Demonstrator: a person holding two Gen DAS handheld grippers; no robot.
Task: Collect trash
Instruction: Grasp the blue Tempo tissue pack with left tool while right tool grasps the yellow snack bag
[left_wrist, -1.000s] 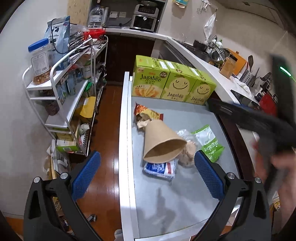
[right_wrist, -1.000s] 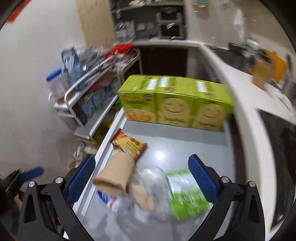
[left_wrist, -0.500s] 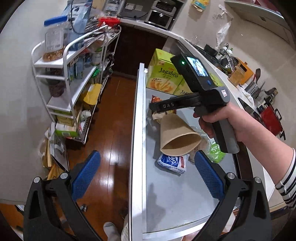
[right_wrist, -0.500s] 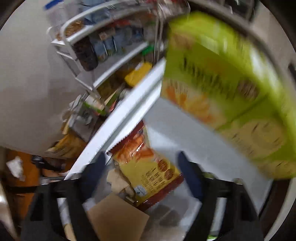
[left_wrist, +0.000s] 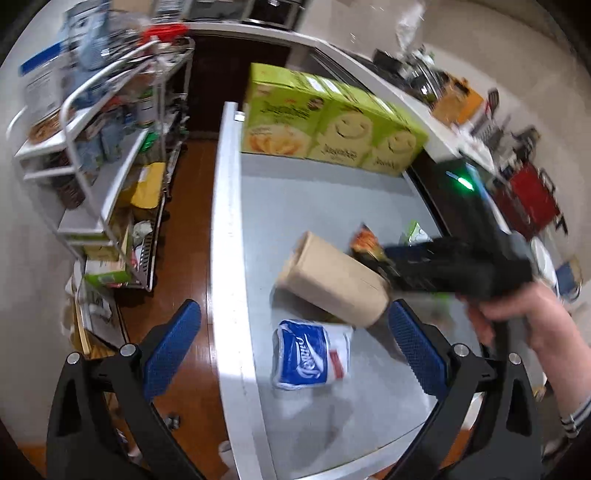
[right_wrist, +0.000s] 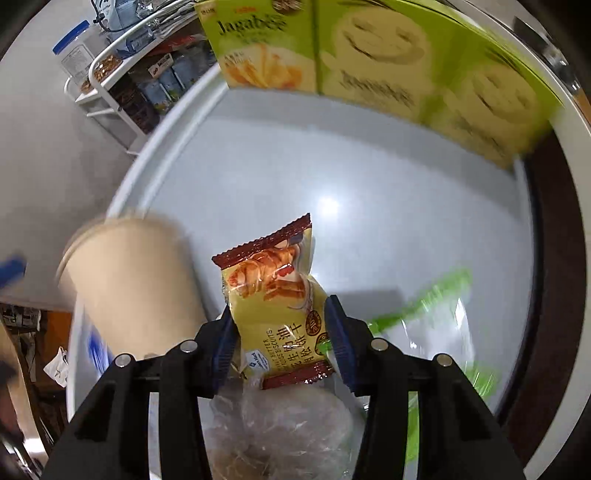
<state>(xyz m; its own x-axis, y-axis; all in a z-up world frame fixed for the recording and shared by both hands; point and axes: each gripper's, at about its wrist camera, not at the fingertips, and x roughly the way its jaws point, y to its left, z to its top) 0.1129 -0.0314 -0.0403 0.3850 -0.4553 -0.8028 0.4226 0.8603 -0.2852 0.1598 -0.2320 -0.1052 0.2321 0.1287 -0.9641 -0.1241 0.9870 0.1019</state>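
My right gripper (right_wrist: 282, 334) is shut on a yellow and red biscuit wrapper (right_wrist: 275, 291) and holds it above the grey table (right_wrist: 369, 177). The wrapper also shows in the left wrist view (left_wrist: 365, 243) beside the right gripper's black body (left_wrist: 454, 266). A brown paper cup (left_wrist: 332, 280) lies on its side; it also shows in the right wrist view (right_wrist: 129, 280). A blue and white wrapper (left_wrist: 308, 356) lies in front of the cup. My left gripper (left_wrist: 291, 341) is open and empty, above that blue wrapper. A clear plastic bag (right_wrist: 280, 435) and a green wrapper (right_wrist: 428, 299) lie below the right gripper.
Three green Jagabee boxes (left_wrist: 325, 125) stand at the table's far end. A white wire shelf rack (left_wrist: 96, 155) full of goods stands left of the table over a wooden floor (left_wrist: 184, 229). A kitchen counter with utensils (left_wrist: 450, 96) runs along the right.
My right gripper has closed on the biscuit wrapper and lifted it off the table. The paper cup has rolled, its opening now turned away. The left gripper has stayed open, shifting slightly.
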